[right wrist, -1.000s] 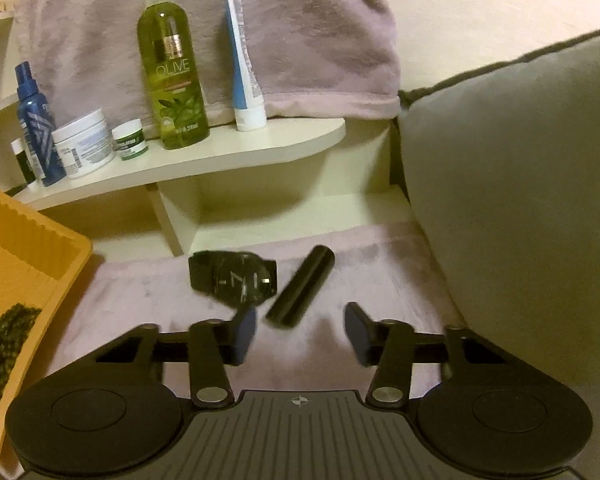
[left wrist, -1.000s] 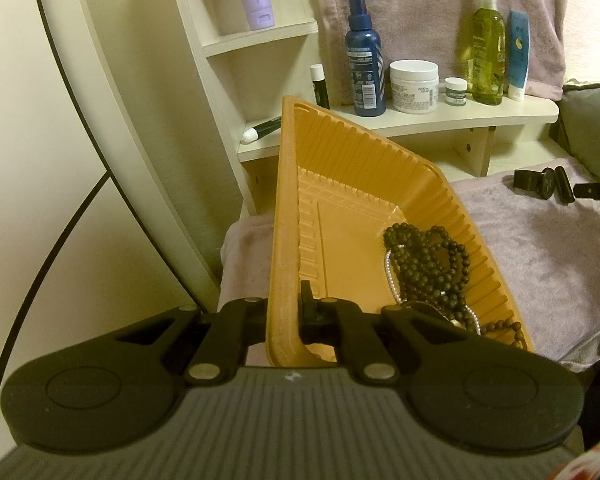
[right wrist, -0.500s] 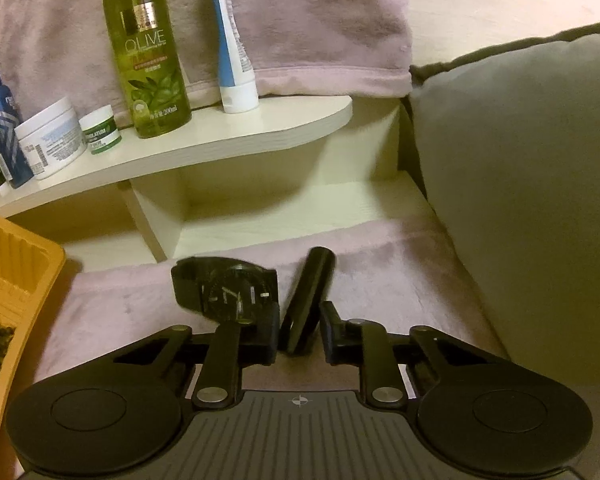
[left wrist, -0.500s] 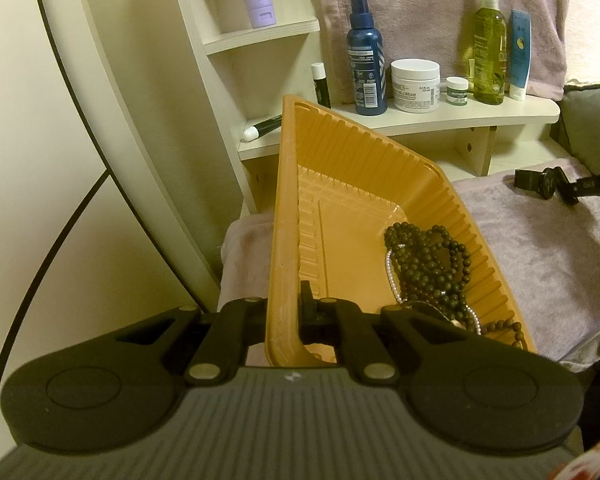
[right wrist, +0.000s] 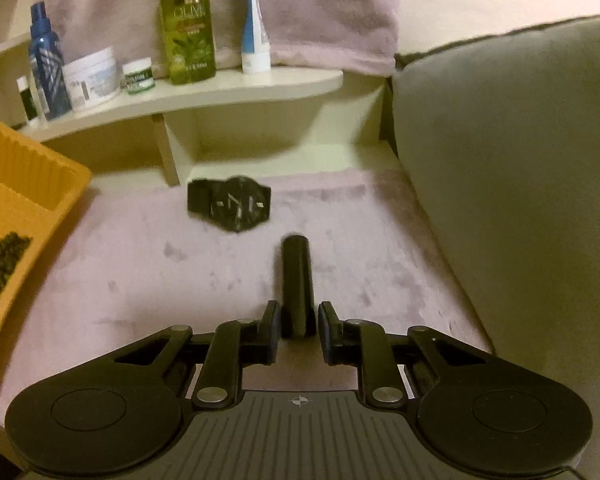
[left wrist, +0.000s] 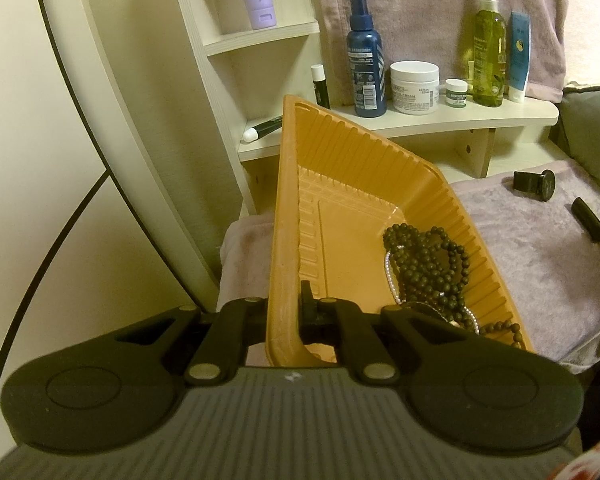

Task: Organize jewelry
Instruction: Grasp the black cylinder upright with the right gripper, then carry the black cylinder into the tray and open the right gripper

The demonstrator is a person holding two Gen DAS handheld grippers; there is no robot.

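My left gripper (left wrist: 285, 312) is shut on the near wall of an orange ribbed tray (left wrist: 340, 168) and holds it tilted. Dark bead necklaces (left wrist: 428, 256) and a pearl strand (left wrist: 391, 280) lie in its lower right corner. My right gripper (right wrist: 298, 326) is shut on a black cylinder (right wrist: 296, 276), lifted above the mauve towel (right wrist: 140, 280); it also shows in the left wrist view (left wrist: 588, 218). A black wristwatch (right wrist: 232, 206) lies on the towel beyond it, also seen in the left wrist view (left wrist: 536, 184).
A cream shelf (left wrist: 440, 124) behind holds a blue spray bottle (left wrist: 366, 60), a white jar (left wrist: 414, 86), a small jar (right wrist: 139, 76), an olive bottle (right wrist: 186, 24) and a blue tube (left wrist: 519, 56). A grey-green cushion (right wrist: 520, 180) stands on the right.
My right gripper closed on the black cylinder and lifted it back from the watch. The left gripper and the tray have held still.
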